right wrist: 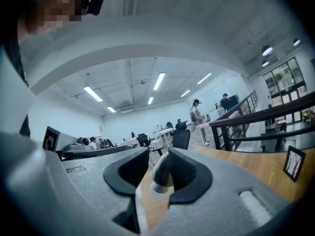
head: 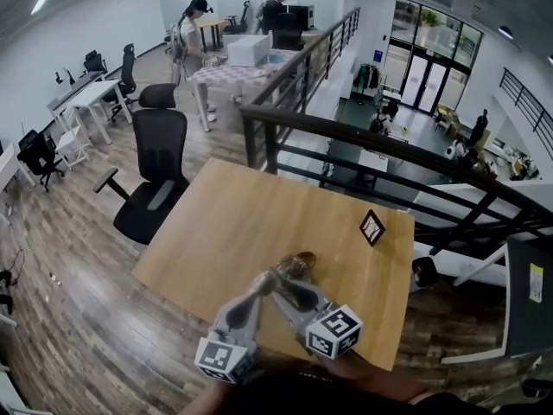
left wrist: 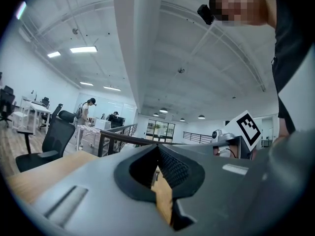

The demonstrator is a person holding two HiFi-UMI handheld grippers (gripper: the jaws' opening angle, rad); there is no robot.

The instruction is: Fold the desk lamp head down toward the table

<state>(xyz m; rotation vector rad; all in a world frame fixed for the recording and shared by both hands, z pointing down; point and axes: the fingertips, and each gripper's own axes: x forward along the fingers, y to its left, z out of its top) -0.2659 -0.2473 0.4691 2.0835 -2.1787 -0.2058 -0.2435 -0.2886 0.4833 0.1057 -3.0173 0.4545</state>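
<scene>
Desk lamp point(head: 298, 263) sits on the table point(head: 225, 223). Your right gripper point(right wrist: 158, 155) is released, jaws loosely around its pale end. Your left gripper point(left wrist: 157, 147) is clenched and empty.

White walls point(head: 52, 50) and strip lights point(right wrist: 158, 81) over a wood-plank floor point(head: 78, 318); a black office chair point(head: 160, 145) near left, white desks point(head: 93, 96) far left, black railing point(head: 251, 141) right, glass doors point(head: 429, 80) far right

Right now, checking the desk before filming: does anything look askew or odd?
Only the small black-framed card on the far right side of the table, which is turned diagonally to its edges. Nothing looks spilled or broken.
</scene>
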